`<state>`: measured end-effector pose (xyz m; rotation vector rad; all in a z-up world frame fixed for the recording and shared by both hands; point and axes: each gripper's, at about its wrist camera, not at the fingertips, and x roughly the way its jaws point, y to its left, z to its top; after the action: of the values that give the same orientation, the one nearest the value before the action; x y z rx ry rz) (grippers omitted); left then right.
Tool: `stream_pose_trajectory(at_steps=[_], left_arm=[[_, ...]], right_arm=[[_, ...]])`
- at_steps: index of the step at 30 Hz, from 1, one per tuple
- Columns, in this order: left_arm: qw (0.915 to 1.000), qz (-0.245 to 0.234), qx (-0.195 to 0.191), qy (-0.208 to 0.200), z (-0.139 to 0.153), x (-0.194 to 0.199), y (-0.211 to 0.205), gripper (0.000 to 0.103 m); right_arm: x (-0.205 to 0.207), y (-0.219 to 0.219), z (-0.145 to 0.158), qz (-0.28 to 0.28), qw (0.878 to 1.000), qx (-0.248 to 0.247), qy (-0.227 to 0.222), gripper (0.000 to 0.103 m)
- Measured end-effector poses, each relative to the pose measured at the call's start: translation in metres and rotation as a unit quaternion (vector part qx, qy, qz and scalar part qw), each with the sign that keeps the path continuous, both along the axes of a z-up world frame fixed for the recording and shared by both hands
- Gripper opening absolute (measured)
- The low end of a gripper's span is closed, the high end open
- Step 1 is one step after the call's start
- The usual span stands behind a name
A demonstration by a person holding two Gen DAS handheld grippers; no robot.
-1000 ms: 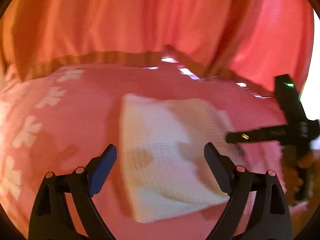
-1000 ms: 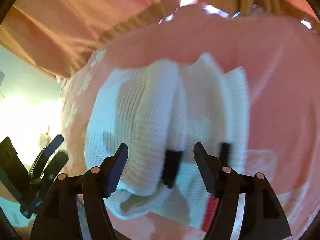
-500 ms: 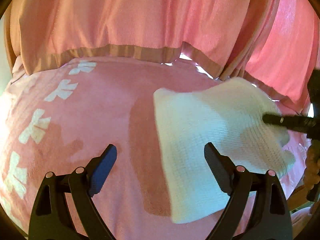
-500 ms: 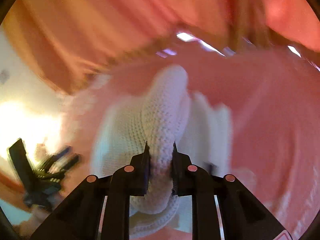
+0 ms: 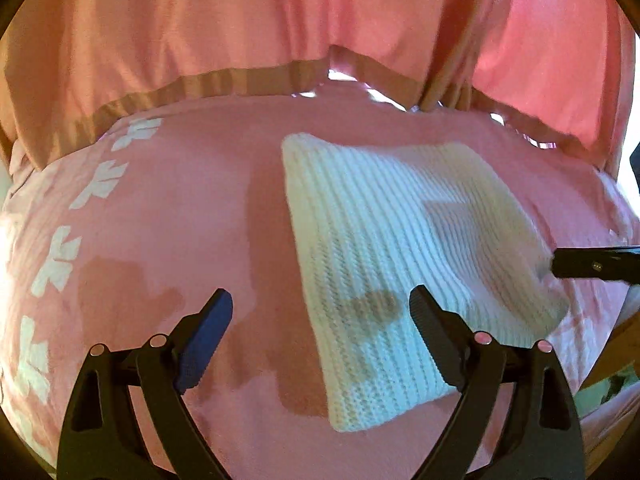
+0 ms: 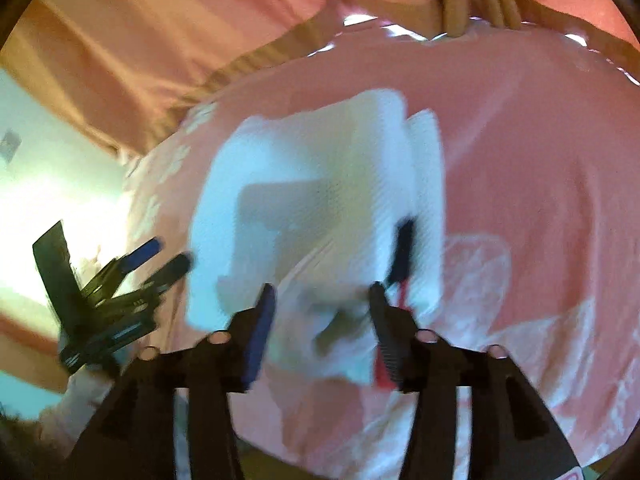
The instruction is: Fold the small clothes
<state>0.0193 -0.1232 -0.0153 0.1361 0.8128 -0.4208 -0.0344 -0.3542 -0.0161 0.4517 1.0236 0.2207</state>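
Observation:
A white knitted garment (image 5: 400,248) lies folded into a flat rectangle on the pink cloth (image 5: 160,220). My left gripper (image 5: 320,316) is open and empty, just in front of the garment's near left edge. My right gripper (image 6: 320,304) is open at the garment's (image 6: 320,184) near edge, jaws apart with white fabric lying between them. The right gripper's fingers (image 5: 592,266) show at the garment's right edge in the left wrist view. The left gripper (image 6: 160,256) shows at the left of the right wrist view.
The pink cloth has white flower prints (image 5: 60,260) along its left side. Pink curtains (image 5: 240,20) with a brown hem hang behind the surface. A black and red label (image 6: 400,252) shows on the garment's right side. A pale printed patch (image 6: 480,256) lies right of the garment.
My right gripper was shut on a raised fold of the garment half a second ago and has opened. The garment has dropped and now lies flat. The left gripper stayed open.

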Motion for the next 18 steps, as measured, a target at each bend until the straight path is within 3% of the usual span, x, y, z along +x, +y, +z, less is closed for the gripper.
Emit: stream_pose_trajectory(at_steps=[1, 2, 3, 4, 5, 8, 10, 13, 14, 18], left_arm=[[0.9999, -0.007, 0.007, 0.001, -0.004, -0.003, -0.005, 0.088], [0.9998, -0.012, 0.013, 0.001, -0.007, -0.005, -0.009, 0.088], [0.9996, -0.017, 0.021, 0.001, -0.011, -0.006, -0.014, 0.088], [0.9994, -0.02, 0.029, 0.001, -0.013, -0.007, -0.017, 0.088], [0.9991, -0.023, 0.037, 0.001, -0.017, -0.009, -0.021, 0.088], [0.9985, -0.025, 0.05, -0.002, -0.021, -0.01, -0.023, 0.088], [0.9985, -0.023, 0.05, -0.001, -0.023, -0.009, -0.022, 0.089], [0.9981, -0.025, 0.055, 0.012, -0.03, -0.007, -0.025, 0.09], [0.9977, -0.026, 0.059, 0.02, -0.033, -0.006, -0.027, 0.09], [0.9977, -0.023, 0.061, 0.021, -0.034, -0.007, -0.027, 0.089]], right_arm=[[-0.002, 0.007, -0.003, 0.016, 1.0, -0.009, 0.002, 0.053], [-0.002, 0.011, -0.008, 0.025, 0.999, -0.029, 0.004, 0.044], [-0.001, 0.018, -0.015, 0.031, 0.998, -0.061, 0.014, 0.032], [-0.005, 0.015, -0.021, 0.037, 0.996, -0.075, 0.025, 0.008], [-0.004, 0.014, -0.025, 0.034, 0.996, -0.077, 0.033, 0.008], [-0.02, 0.0, -0.001, 0.021, 0.996, -0.086, -0.004, 0.008], [-0.025, -0.014, 0.002, 0.005, 0.998, -0.067, -0.012, 0.008], [-0.011, -0.013, -0.046, 0.021, 0.994, -0.082, 0.069, 0.009], [-0.007, -0.01, -0.052, 0.026, 0.993, -0.085, 0.075, 0.009], [-0.011, -0.025, -0.014, 0.003, 0.998, -0.058, 0.025, 0.02]])
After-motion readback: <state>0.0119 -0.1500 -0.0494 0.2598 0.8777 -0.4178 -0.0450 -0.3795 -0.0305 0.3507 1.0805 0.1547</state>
